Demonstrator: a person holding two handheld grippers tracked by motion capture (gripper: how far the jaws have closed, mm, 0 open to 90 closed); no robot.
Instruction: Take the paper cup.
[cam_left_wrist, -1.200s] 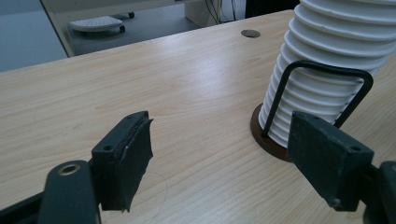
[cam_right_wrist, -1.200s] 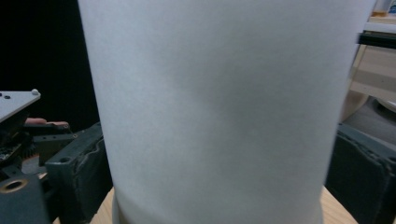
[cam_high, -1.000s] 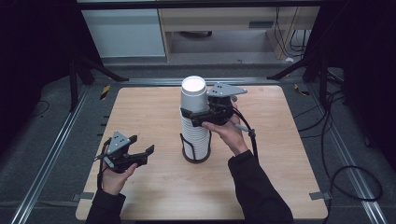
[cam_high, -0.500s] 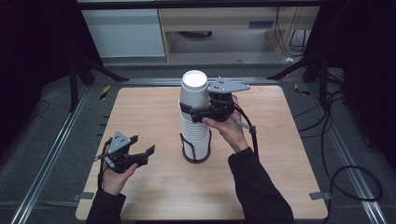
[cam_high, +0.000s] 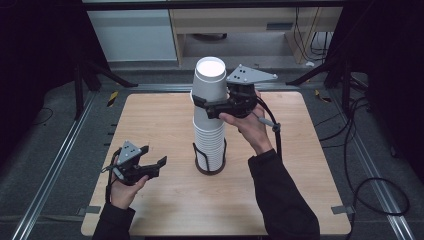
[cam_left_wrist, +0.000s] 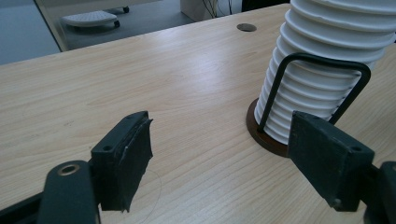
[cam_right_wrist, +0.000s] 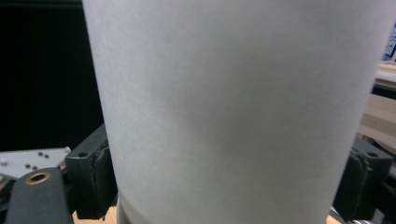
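Note:
A tall stack of white paper cups (cam_high: 209, 142) stands in a black wire holder (cam_high: 198, 159) at the middle of the wooden table (cam_high: 300, 165). My right gripper (cam_high: 206, 104) is shut on the top cup (cam_high: 210, 80), which sits raised above the rest of the stack. In the right gripper view that cup (cam_right_wrist: 233, 107) is pressed between the two pads (cam_right_wrist: 91, 177). At the front left, my left gripper (cam_high: 154, 157) is held open just above the table, with nothing between its fingers. In the left gripper view (cam_left_wrist: 224, 156) the stack (cam_left_wrist: 322, 88) and holder base (cam_left_wrist: 261, 135) lie just ahead and to the right.
A small round hole (cam_left_wrist: 246, 27) shows in the tabletop beyond the stack. Metal rails (cam_high: 55, 165) run along the table's sides, and cables (cam_high: 360, 190) lie on the floor to the right. A cabinet (cam_high: 135, 35) stands behind the table.
My right gripper has risen with the top cup, drawing it up out of the stack. The left gripper has stayed where it was, still open.

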